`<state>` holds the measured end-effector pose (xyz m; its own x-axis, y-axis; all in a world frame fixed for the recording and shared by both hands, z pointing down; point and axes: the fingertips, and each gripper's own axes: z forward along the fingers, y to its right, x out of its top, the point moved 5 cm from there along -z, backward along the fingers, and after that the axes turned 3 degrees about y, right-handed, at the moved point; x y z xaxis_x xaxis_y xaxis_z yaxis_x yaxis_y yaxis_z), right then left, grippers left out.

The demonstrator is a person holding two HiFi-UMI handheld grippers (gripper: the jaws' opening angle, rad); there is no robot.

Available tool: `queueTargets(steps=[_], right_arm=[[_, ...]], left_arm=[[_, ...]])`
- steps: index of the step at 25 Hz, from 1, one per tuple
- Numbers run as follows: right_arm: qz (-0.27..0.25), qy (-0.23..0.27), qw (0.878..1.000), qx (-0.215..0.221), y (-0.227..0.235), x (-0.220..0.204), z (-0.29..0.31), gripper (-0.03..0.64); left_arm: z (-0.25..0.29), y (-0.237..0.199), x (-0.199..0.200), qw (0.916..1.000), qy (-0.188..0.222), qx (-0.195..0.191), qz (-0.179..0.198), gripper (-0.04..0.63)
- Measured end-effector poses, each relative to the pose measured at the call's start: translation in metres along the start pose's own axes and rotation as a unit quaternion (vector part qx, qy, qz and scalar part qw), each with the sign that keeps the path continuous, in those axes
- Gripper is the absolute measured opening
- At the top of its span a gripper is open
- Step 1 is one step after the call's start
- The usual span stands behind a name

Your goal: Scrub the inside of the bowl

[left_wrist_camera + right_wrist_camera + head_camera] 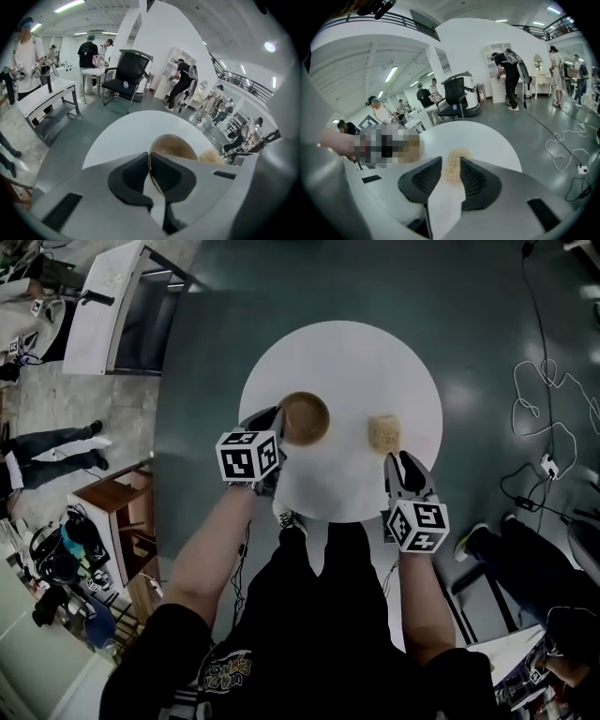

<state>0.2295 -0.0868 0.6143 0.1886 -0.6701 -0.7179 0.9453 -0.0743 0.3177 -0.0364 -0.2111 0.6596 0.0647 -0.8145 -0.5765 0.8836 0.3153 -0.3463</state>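
The left gripper (277,427) clamps the rim of the bowl (306,418) near the left edge of the table (347,357); the right gripper (400,461), slightly open and empty, faces the sponge (383,432)

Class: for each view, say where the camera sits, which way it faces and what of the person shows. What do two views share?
Head view: head-mounted, facing steeply down at the table; forearms, left gripper, right gripper show.
Left gripper view: rides that gripper, faces along jaws shut on the bowl.
Right gripper view: rides that gripper, faces the sponge past parted jaws.
Both gripper views show the sponge.
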Motion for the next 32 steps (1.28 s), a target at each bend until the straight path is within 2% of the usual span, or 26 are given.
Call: queueTargets(steps=[1, 8, 13, 22, 27, 32], right_arm=[[-0.003, -0.005, 1.0, -0.001, 0.0, -0.002, 0.003, 0.131], [-0.033, -0.047, 0.998, -0.037, 0.009, -0.017, 0.033, 0.242], [-0.058, -0.071, 0.994, -0.054, 0.011, -0.027, 0.052, 0.25], [-0.054, -0.064, 0.995, -0.056, 0.01, -0.021, 0.05, 0.228], [-0.059, -0.024, 0.998, -0.027, -0.013, 0.003, 0.031, 0.222], [-0.099, 0.022, 0.993, 0.06, -0.074, 0.044, 0.013, 0.219]], left_arm=[[-0.001, 0.0, 0.001, 1.0, 0.002, -0.001, -0.001, 0.021], [-0.009, 0.004, 0.008, 0.9999, 0.014, -0.006, -0.004, 0.021], [-0.015, 0.006, 0.008, 0.9998, 0.018, -0.008, -0.003, 0.021], [-0.032, 0.01, 0.005, 0.9997, 0.021, -0.011, -0.001, 0.021], [-0.045, 0.015, 0.003, 0.9995, 0.028, -0.01, 0.009, 0.021], [-0.064, 0.018, 0.011, 0.998, 0.045, -0.004, 0.043, 0.021]])
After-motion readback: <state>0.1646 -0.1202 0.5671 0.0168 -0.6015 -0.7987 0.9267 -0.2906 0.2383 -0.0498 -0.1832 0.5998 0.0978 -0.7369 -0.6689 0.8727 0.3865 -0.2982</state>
